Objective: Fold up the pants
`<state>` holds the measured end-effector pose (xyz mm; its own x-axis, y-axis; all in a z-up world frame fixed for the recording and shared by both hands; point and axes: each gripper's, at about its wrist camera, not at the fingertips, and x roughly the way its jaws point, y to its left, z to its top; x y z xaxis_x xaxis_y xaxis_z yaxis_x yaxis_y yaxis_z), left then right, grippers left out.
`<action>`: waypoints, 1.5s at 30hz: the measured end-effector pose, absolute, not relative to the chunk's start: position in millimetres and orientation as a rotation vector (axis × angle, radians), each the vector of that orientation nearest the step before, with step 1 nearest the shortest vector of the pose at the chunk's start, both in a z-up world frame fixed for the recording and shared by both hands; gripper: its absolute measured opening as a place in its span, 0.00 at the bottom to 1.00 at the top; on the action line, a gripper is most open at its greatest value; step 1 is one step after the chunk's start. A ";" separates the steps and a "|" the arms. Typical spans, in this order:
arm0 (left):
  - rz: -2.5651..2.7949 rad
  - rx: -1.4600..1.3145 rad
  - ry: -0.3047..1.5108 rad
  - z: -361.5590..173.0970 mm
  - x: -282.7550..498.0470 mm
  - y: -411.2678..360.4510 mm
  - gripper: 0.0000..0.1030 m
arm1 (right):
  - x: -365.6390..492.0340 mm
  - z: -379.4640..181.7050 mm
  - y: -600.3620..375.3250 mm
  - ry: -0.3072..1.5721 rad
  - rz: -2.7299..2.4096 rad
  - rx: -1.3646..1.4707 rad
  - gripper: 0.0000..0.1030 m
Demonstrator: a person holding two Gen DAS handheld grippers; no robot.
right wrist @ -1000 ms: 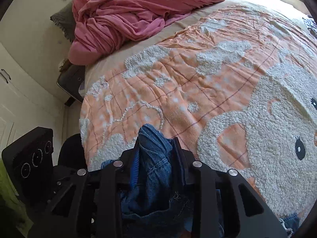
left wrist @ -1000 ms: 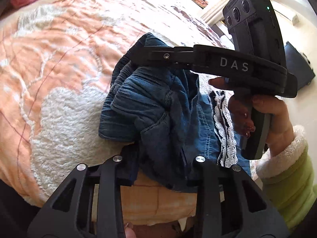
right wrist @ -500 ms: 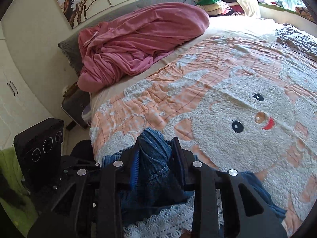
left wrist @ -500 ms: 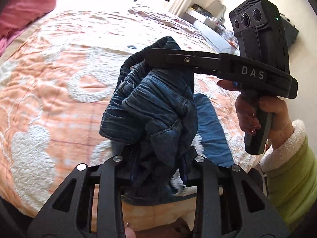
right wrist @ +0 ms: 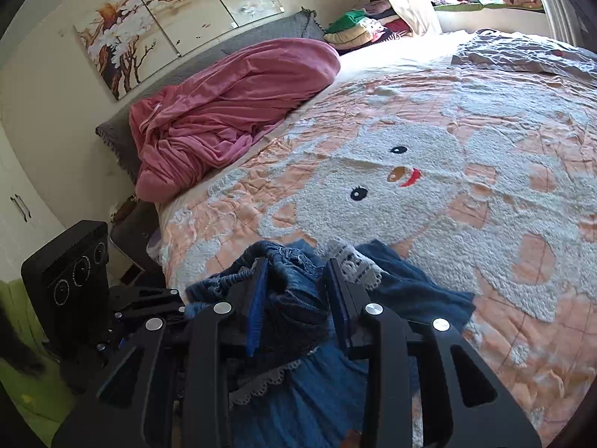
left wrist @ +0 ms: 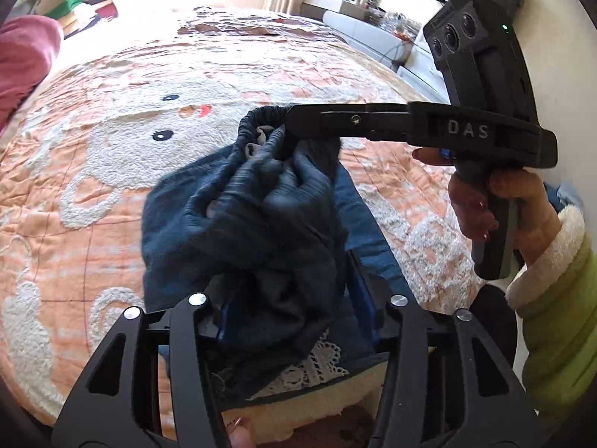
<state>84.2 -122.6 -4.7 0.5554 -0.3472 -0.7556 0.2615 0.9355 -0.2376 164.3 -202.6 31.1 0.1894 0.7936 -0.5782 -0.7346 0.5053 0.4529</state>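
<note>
1. My left claw (left wrist: pixel 287 321) is clamped on a bunch of the pants (left wrist: pixel 261 224), low and close to me.
2. My right claw (right wrist: pixel 298 295) is clamped on the stretchy waist end, up higher and farther out over the bed (left wrist: pixel 93 224).
3. The pants hang in a lump between the two claws. Their long way runs from my left claw out to my right claw. The lacy hem (left wrist: pixel 313 369) droops by the bed edge.
4. Both claws are on the cloth, so neither is nearer.
5. A second ago the pants sat lower and closer to the bed edge. Now they are lifted up and out over the bear face (right wrist: pixel 377 183).
</note>
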 end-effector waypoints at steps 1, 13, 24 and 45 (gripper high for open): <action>-0.374 -0.092 0.921 -7.3 83.2 -125.5 0.44 | 164.1 27.1 -206.8 0.887 1.066 0.088 0.30; -0.487 -0.020 0.922 -18.8 44.4 -140.9 0.56 | 153.3 23.5 -200.1 0.943 0.957 0.052 0.72; -0.526 -0.070 0.895 -6.5 32.4 -122.1 0.60 | 141.4 -23.1 -204.8 1.037 0.814 -0.210 0.74; -0.369 -0.017 0.862 -1.3 32.9 -83.3 0.69 | 113.9 12.2 -224.1 0.942 0.812 -0.205 0.85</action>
<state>32.9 -83.3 -1.3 0.5913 -0.3244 -0.7383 0.3106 0.9365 -0.1627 113.9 -224.1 12.2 0.3237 0.5286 -0.7847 -0.6976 0.6937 0.1795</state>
